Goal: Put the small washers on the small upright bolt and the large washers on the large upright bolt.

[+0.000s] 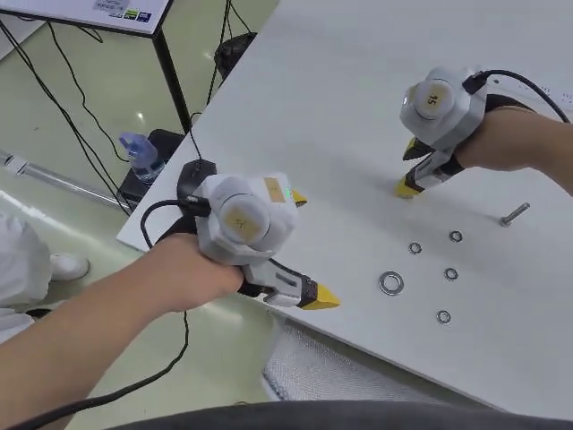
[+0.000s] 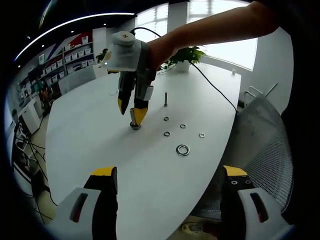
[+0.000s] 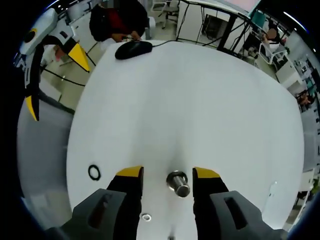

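A large bolt point(image 3: 178, 182) stands upright on the white table point(image 1: 340, 98), between the open jaws of my right gripper point(image 3: 168, 172), with a gap showing on either side. From the left gripper view, the right gripper point(image 2: 130, 110) points down at the large bolt point(image 2: 134, 123). The small bolt point(image 1: 515, 213) stands to its right, upright point(image 2: 165, 98). One large washer point(image 1: 390, 283) and several small washers point(image 1: 450, 274) lie flat near the front edge. My left gripper point(image 1: 312, 247) hovers open and empty over the table's near left edge.
A grey mesh chair point(image 1: 322, 367) sits under the table's near edge. A spray bottle point(image 1: 141, 154) and cables are on the floor to the left. A black mouse point(image 3: 134, 49) lies at the far table edge, with a seated person beyond it.
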Tool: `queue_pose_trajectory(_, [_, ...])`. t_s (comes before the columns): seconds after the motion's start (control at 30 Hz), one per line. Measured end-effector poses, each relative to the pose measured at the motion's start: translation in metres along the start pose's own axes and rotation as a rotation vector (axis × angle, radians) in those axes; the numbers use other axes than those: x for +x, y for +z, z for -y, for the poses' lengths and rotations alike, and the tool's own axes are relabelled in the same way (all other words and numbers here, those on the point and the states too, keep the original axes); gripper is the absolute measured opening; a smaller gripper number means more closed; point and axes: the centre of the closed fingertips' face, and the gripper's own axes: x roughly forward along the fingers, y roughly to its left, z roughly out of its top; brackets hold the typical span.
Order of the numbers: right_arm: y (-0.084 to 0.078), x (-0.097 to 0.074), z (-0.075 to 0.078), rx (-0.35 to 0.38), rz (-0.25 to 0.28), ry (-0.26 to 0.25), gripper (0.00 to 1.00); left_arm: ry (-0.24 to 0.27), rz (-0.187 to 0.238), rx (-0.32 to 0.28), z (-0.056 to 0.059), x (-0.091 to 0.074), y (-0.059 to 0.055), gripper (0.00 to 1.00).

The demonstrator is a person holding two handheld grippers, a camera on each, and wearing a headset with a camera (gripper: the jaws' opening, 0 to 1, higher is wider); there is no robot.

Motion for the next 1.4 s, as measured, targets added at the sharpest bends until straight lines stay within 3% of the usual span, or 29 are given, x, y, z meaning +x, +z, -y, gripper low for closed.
queue_pose_trajectory(0.33, [0.0, -0.008, -0.023, 0.004, 0.038, 0.007, 0.43, -0.011, -0.011, 0.016, 0.002, 0.001, 0.0, 0.85])
queue_pose_trajectory(0.5, [-0.003, -0.009, -0.047, 0.001, 0.052, 0.037, 0.44, -0.018, -0.01, 0.017, 0.006, 0.002, -0.001, 0.85])
queue_pose_trajectory(0.7, [-0.001, -0.012, -0.064, -0.005, 0.082, 0.046, 0.46, -0.021, -0.009, 0.016, 0.007, 0.002, 0.0, 0.84])
queue_pose_trajectory(0.77, [-0.001, -0.014, -0.073, -0.009, 0.084, 0.05, 0.46, -0.022, -0.008, 0.017, 0.006, 0.002, 0.001, 0.84])
queue_pose_trajectory(0.87, [-0.003, -0.013, -0.075, -0.014, 0.084, 0.052, 0.46, -0.019, -0.003, 0.021, 0.004, 0.001, 0.004, 0.84])
queue_pose_trajectory(1.13, [-0.005, -0.016, -0.106, -0.007, 0.09, 0.064, 0.46, -0.015, -0.001, 0.025, 0.002, -0.001, 0.004, 0.83])
queue_pose_trajectory(1.23, [-0.01, -0.013, -0.108, 0.007, 0.099, 0.067, 0.46, -0.014, 0.0, 0.03, 0.003, -0.002, 0.004, 0.83])
queue_pose_trajectory(1.4, [-0.017, -0.009, -0.127, 0.014, 0.088, 0.074, 0.46, -0.01, 0.002, 0.026, 0.003, -0.003, 0.004, 0.82])
